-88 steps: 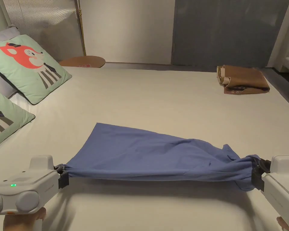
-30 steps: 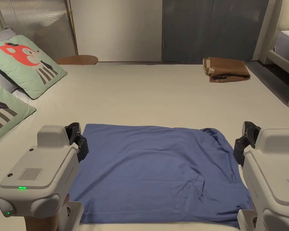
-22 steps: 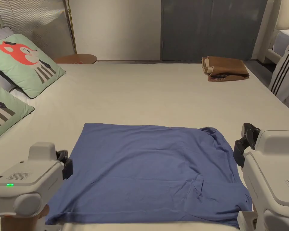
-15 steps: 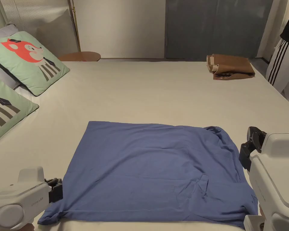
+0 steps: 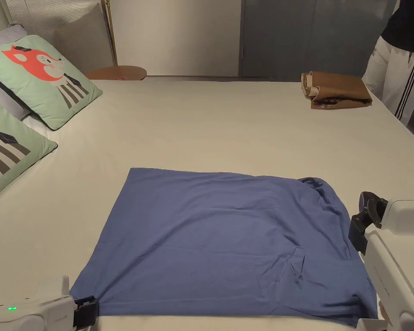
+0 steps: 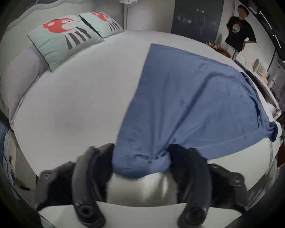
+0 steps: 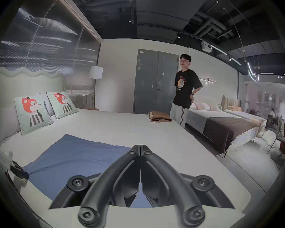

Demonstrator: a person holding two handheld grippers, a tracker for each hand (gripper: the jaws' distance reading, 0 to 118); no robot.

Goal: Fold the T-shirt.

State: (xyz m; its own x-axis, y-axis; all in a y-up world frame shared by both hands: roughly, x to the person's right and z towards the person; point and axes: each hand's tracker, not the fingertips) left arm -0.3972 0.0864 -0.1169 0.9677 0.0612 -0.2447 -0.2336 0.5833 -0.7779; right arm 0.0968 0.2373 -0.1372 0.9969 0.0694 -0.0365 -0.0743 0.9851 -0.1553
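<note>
Blue T-shirt (image 5: 219, 241) spread flat on the near half of the bed (image 5: 227, 129), near hem along the bed's edge. Left gripper (image 6: 141, 157) at the shirt's near-left corner: jaws wide apart, corner fabric bunched between them; blurred, so contact is uncertain. Right gripper (image 7: 140, 148) lifted just beside the shirt's right edge, 2 jaws closed tip to tip, nothing held. Folded brown cloth (image 5: 337, 90) at the far right corner.
</note>
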